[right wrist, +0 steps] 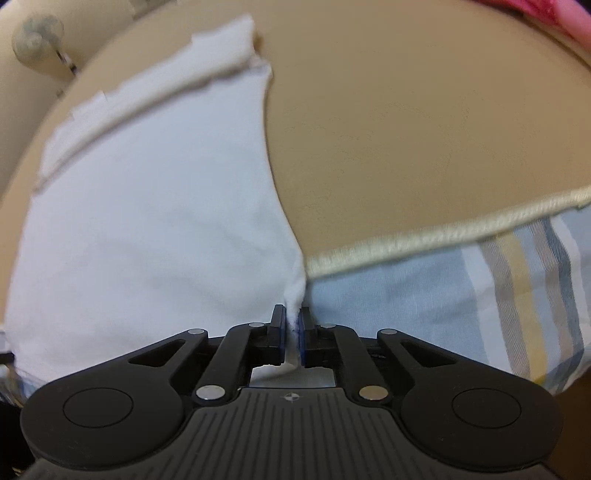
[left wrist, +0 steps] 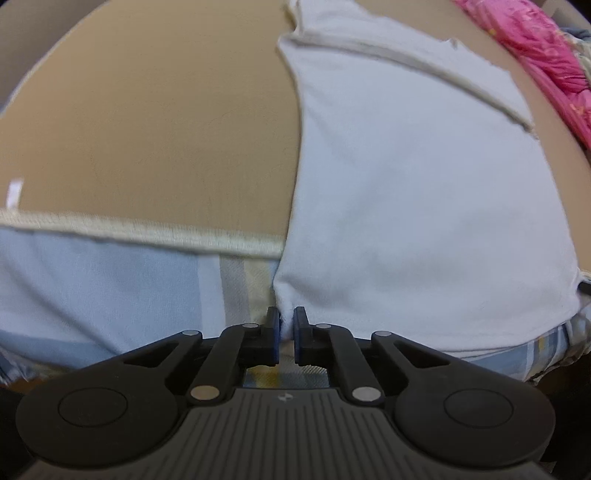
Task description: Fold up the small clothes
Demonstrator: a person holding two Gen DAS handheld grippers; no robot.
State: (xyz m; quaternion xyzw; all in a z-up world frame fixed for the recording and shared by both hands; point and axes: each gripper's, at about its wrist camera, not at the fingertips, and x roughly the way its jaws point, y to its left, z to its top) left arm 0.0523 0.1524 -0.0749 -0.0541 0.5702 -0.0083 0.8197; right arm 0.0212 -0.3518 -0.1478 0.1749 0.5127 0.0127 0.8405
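A small white garment (left wrist: pixel 424 206) lies spread on the tan table (left wrist: pixel 155 122), with a cream-stitched hem at its far end. Its near part rests on a pale blue plaid cloth (left wrist: pixel 110 280) edged with cream trim. My left gripper (left wrist: pixel 286 326) is shut on the white garment's near left corner, a pinch of fabric between the blue pads. In the right wrist view the same white garment (right wrist: pixel 155 206) fills the left side, and my right gripper (right wrist: pixel 294 325) is shut on its near right corner. The plaid cloth (right wrist: pixel 461 280) runs off to the right.
A pink garment (left wrist: pixel 554 62) lies bunched at the table's far right edge and shows again as a pink garment (right wrist: pixel 546 14) at the top of the right wrist view. A small fan (right wrist: pixel 37 33) stands beyond the table's left edge. Bare tan tabletop (right wrist: pixel 406 122) lies beside the white garment.
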